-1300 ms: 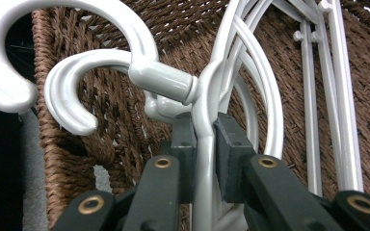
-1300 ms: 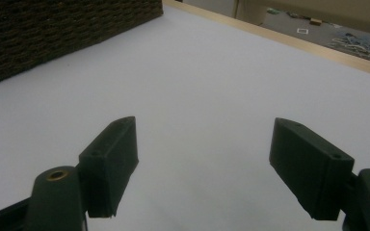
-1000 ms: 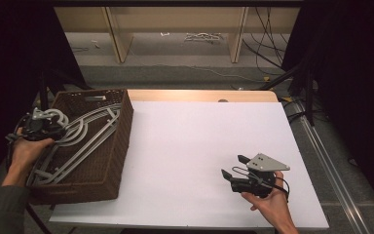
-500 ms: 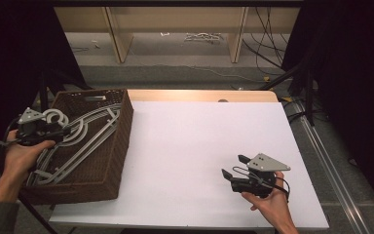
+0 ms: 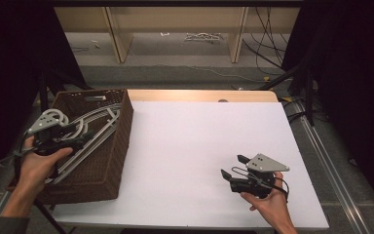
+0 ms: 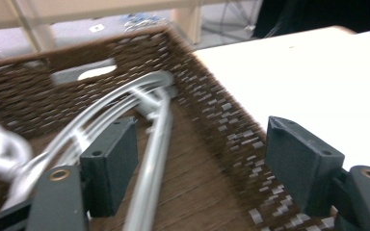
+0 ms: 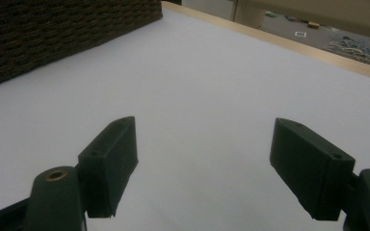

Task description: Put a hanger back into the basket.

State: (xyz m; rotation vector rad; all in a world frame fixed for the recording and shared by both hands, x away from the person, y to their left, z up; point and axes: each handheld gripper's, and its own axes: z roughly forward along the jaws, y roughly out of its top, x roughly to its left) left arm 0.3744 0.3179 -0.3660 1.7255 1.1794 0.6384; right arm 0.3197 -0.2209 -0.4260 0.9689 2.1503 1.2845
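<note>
The left gripper [image 5: 80,139] hangs over the brown wicker basket [image 5: 108,168] at the table's left edge, jaws wide apart; the grey metal hangers [image 6: 151,144] lie on the basket floor between and below them, untouched. Well apart at the right, the right gripper [image 5: 233,173] rests low over bare white tabletop [image 5: 190,146], jaws spread on nothing.

The white worktop [image 5: 204,146] is evenly lit from above while its surroundings lie dark. The left gripper view shows the wicker basket [image 6: 212,120] smeared by motion blur.
</note>
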